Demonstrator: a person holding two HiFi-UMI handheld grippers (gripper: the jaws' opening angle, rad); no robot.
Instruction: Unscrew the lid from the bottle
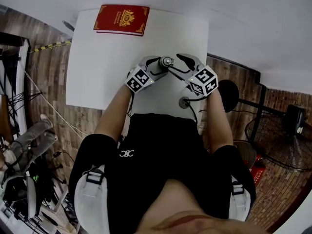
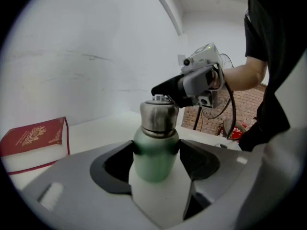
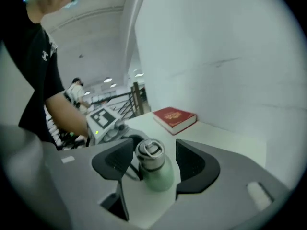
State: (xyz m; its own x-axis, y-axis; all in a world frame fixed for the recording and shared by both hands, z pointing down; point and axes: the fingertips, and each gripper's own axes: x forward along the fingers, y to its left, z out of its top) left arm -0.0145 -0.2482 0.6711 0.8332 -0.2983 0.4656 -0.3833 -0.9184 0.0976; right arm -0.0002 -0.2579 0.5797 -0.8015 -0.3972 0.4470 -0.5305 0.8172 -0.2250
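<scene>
While the left tongs (image 2: 156, 152) squeeze the green body of the bottle (image 2: 153, 169) from both sides, the bottle stands upright in the lower middle of the left gripper view. Both dark pads press on it, so it is held tight. The shiny silver lid (image 2: 159, 115) sits on top of the bottle.

The right tongs (image 3: 153, 158) are open wide. The lid is between their two jaws, but they do not grip it. A gap shows between the lid and the jaw on the right of the frame. The jaw on the left of the frame is very close to the lid, and I cannot tell if it touches.

From the head view, both tongs meet at the bottle near the middle of the frame, over the white worktop (image 1: 97, 62). A red book (image 1: 122, 18) lies flat at the top of the frame, well apart from the bottle.
</scene>
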